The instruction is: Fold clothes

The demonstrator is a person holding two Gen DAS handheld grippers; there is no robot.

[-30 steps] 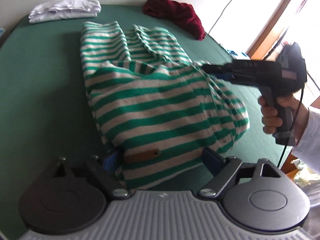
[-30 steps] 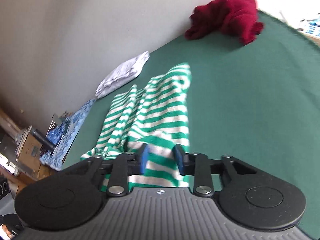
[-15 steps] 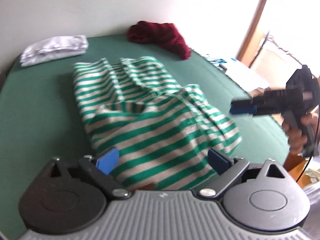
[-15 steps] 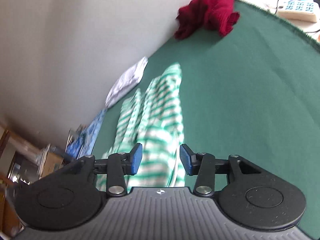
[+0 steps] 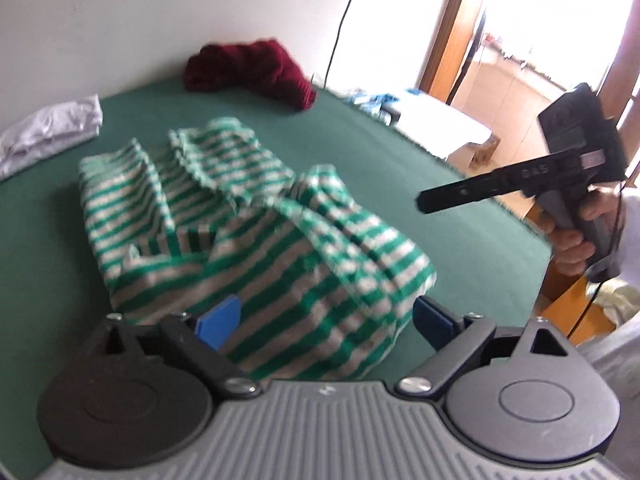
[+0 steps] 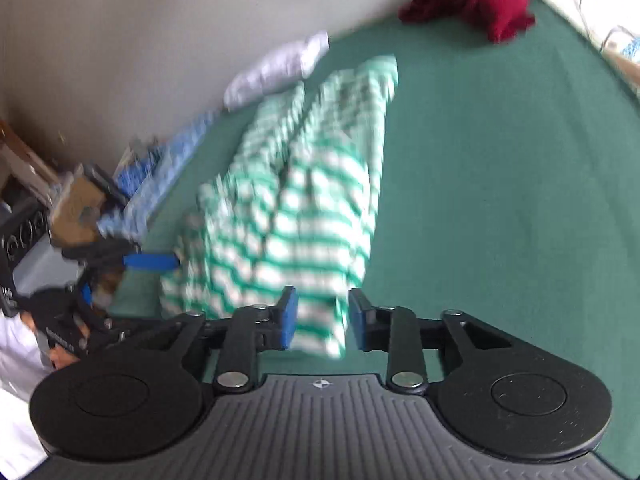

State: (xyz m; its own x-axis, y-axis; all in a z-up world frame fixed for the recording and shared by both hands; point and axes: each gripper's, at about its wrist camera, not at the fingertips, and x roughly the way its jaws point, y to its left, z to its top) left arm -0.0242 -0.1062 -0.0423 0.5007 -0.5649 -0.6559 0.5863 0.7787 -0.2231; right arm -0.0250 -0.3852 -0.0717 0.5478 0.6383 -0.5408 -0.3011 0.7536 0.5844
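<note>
A green-and-white striped garment (image 5: 248, 236) lies bunched and partly folded over on the green table (image 5: 460, 240). My left gripper (image 5: 326, 320) is wide open at its near edge, with the cloth lying between and below the blue pads. A hand holds my right gripper (image 5: 424, 202) in the air to the right of the garment, clear of the cloth. In the right wrist view that gripper (image 6: 323, 318) is open with a narrow gap; the striped garment (image 6: 296, 208) lies on the table beyond it, blurred. One blue left-gripper pad (image 6: 150, 261) shows at its far side.
A dark red garment (image 5: 256, 68) lies crumpled at the table's far end. A folded white garment (image 5: 48, 132) sits at the far left by the wall. Blue patterned cloth (image 6: 160, 168) and boxes crowd the floor past the table's edge. A white box (image 5: 432, 124) and a doorway lie to the right.
My right gripper has let go of the striped garment and drawn back to the right and up. The left gripper stayed open and lifted, its view tilting upward.
</note>
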